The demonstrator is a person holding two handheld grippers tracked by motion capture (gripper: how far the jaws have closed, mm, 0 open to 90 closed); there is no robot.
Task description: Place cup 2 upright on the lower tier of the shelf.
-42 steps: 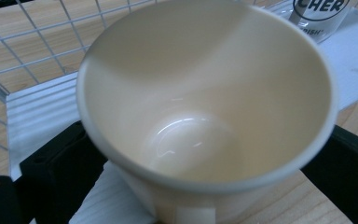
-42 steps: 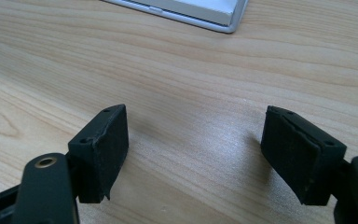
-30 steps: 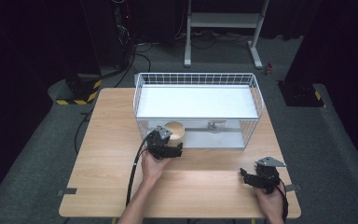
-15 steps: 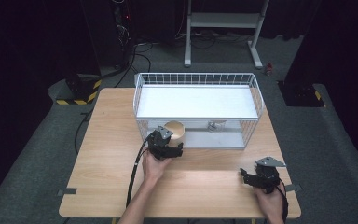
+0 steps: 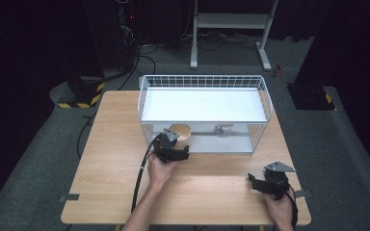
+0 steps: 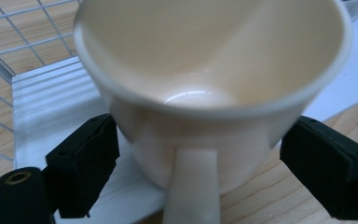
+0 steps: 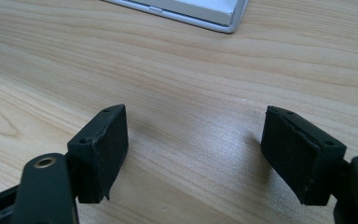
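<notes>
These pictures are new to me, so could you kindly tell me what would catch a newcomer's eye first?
The cream mug looms largest in the left gripper view, standing between the left claw's jaws, which have just been closing, with its handle facing the camera. In the high view, the white wire basket with its shelf stands at the wooden table's far side. The right claw is open over bare wood near the front right corner.

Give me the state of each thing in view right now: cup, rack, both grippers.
Cream cup: upright, empty, at the rack's front lower edge, between the left gripper's jaws.
Left gripper: jaws have just been closing around the cup; left pad about touching, right pad a gap away.
Right gripper: open, nothing between its jaws, low over the table.
Wire rack: standing on the table, white top shelf bare.
</notes>
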